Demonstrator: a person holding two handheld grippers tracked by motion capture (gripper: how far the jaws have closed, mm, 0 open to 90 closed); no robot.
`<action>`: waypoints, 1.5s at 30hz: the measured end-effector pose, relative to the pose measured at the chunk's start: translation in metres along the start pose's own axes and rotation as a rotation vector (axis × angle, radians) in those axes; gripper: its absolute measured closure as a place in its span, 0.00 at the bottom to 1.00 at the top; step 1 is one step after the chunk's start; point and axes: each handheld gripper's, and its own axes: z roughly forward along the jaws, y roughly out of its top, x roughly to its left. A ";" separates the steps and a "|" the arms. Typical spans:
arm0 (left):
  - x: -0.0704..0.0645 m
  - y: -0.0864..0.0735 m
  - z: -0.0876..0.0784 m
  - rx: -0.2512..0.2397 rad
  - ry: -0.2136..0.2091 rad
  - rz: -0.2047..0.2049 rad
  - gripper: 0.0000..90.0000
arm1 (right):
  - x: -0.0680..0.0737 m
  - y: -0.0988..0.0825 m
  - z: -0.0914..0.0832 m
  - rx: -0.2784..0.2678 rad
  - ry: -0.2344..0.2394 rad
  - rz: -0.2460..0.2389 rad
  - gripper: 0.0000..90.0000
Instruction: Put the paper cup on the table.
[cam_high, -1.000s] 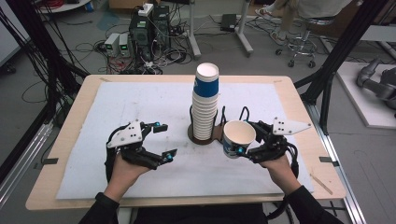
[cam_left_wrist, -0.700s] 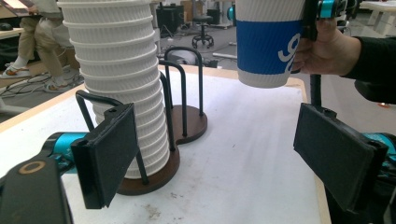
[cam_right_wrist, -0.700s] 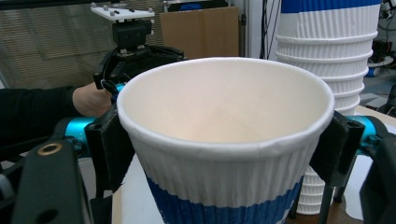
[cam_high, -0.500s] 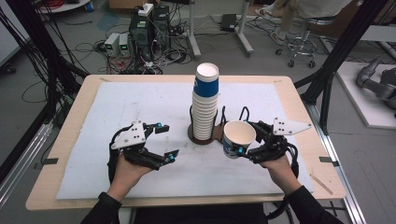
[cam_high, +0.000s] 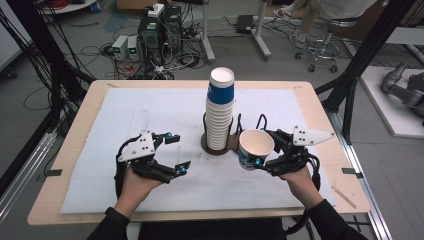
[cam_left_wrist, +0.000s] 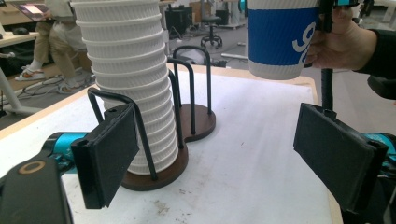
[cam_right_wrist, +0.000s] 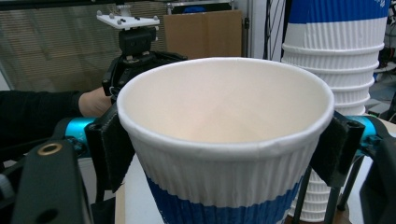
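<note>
The right gripper (cam_high: 259, 154) clamped a paper cup (cam_high: 255, 148), held above the bench (cam_high: 90, 112) just right of the cup stack (cam_high: 220, 107). Left of the stack, the left gripper (cam_high: 178, 153) stood wide open, empty.

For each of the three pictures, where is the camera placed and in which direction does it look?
High view: above the person's side, looking forward and down at the table; both forearms, left gripper and right gripper show.
Left gripper view: on the left gripper, looking along its open jaws toward the cup stack; the other hand shows.
Right gripper view: on the right gripper, looking over the held cup; the left gripper shows behind.
All views share the stack and held cup.
</note>
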 end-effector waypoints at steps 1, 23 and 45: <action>0.000 0.000 -0.001 0.003 0.004 0.003 0.15 | 0.000 0.000 0.000 -0.004 0.001 -0.003 0.23; 0.002 -0.006 -0.003 0.034 0.044 -0.012 0.16 | -0.017 0.014 -0.026 -0.047 -0.120 -0.009 0.23; 0.005 -0.007 -0.005 0.019 0.046 -0.025 0.16 | -0.059 0.007 -0.072 -0.071 -0.357 0.036 0.23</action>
